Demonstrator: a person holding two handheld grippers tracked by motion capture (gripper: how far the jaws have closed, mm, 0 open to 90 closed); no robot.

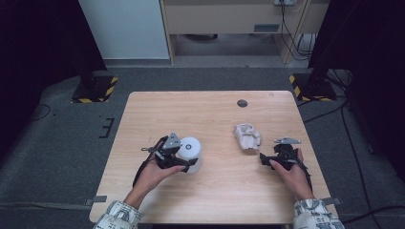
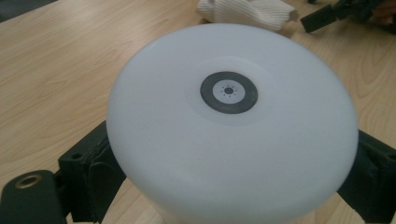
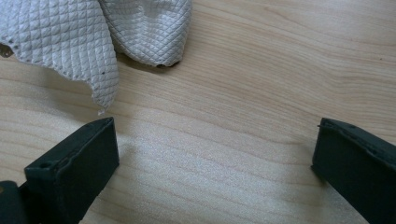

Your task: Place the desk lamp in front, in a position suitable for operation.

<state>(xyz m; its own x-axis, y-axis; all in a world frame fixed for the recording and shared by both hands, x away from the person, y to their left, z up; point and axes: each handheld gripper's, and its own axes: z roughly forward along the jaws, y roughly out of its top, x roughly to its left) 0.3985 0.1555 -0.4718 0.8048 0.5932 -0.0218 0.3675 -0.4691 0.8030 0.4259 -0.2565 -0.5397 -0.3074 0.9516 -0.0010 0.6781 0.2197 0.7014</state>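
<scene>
- The wooden table (image 1: 215, 191) is seen from above, its top mostly bare, with the work split left and right.
- The white domed lamp (image 1: 190, 153) stands left of centre, upright on the wood; it is clasped low on its body by the left gripper (image 1: 187, 161), one jaw pressed to each side.
- The step in hand is judged to be steadying the lamp while the cloth is fetched, probably for a wipe.
- The crumpled white waffle cloth (image 1: 247, 137) lies right of centre, well apart from the lamp.
- The right gripper (image 1: 264, 159) is held low just beside the cloth's near edge, jaws spread wide, nothing between them.
- Next, a short push forward is called for, so that a fold is taken between the jaws before closing.
- Both forearms are brought in from the near edge, wrists low, hands wrapped round the gripper bodies.
</scene>
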